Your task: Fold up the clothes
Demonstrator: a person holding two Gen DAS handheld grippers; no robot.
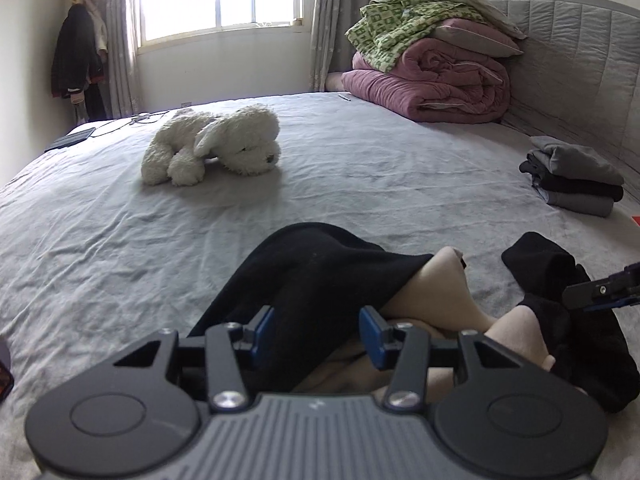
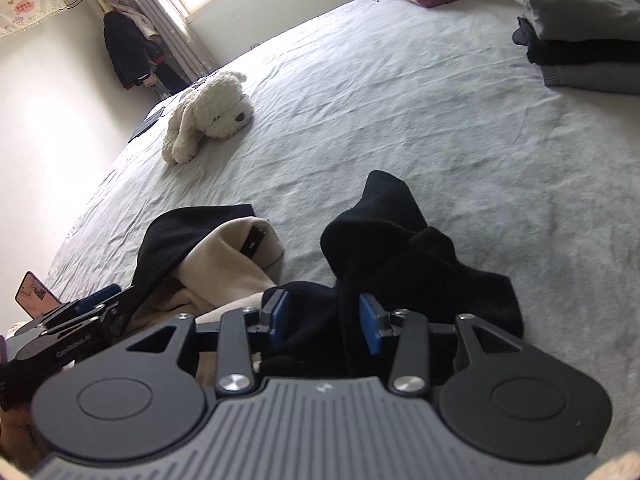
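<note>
Both grippers, left gripper [image 1: 316,334] and right gripper [image 2: 324,324], stand part-open astride bunched cloth of the black, cream-lined garment [image 1: 320,272] lying crumpled on the bed [image 1: 360,168], well short of the folded stack [image 1: 576,176]; seemingly mid-fold, it needs spreading flat

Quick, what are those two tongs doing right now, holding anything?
Left tongs: jaws apart, black garment between the pads; not clamped.
Right tongs: jaws apart around a black fold of the garment; not clamped either.
</note>
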